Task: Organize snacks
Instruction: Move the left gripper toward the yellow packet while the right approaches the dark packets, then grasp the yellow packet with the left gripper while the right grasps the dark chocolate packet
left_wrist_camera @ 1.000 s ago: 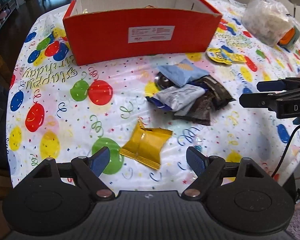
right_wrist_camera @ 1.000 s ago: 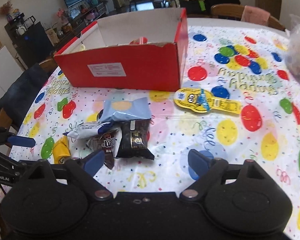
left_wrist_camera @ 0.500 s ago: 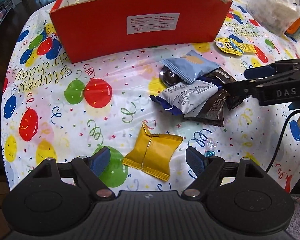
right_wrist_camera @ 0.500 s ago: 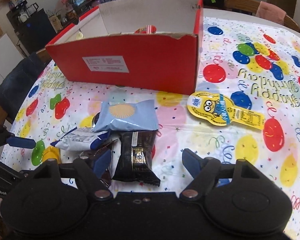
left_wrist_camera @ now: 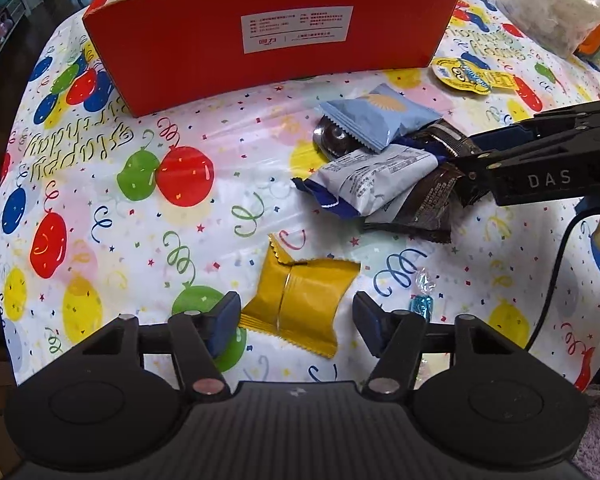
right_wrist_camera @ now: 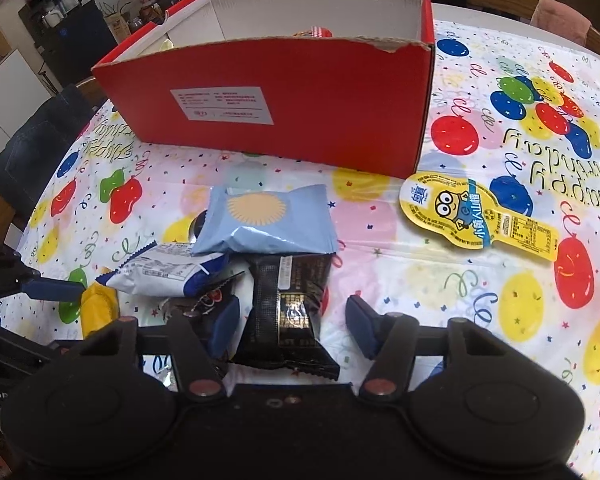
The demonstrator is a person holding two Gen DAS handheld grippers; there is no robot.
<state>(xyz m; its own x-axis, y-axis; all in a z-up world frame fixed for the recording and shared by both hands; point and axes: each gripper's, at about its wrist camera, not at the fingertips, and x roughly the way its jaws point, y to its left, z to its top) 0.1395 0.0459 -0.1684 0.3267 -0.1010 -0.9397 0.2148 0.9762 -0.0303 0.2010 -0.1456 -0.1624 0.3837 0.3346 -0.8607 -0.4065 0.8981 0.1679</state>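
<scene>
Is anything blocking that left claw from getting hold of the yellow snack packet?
Nothing visible does. The yellow packet lies alone on the tablecloth, between the fingers of the left gripper, whose jaws have just been closing; the right pad has not reached it.

Glossy plastic tablecloth point(left_wrist_camera: 228, 184); matt red cardboard box point(left_wrist_camera: 180, 48) (torn rim); shiny yellow foil packet point(left_wrist_camera: 300, 300).

1. Our left gripper point(left_wrist_camera: 296, 320) points steeply down, its jaws just closing and part open, with a gap at each pad.
2. Our right gripper point(right_wrist_camera: 292, 322) tilts down likewise, jaws just closing and apart, to the left one's right.
</scene>
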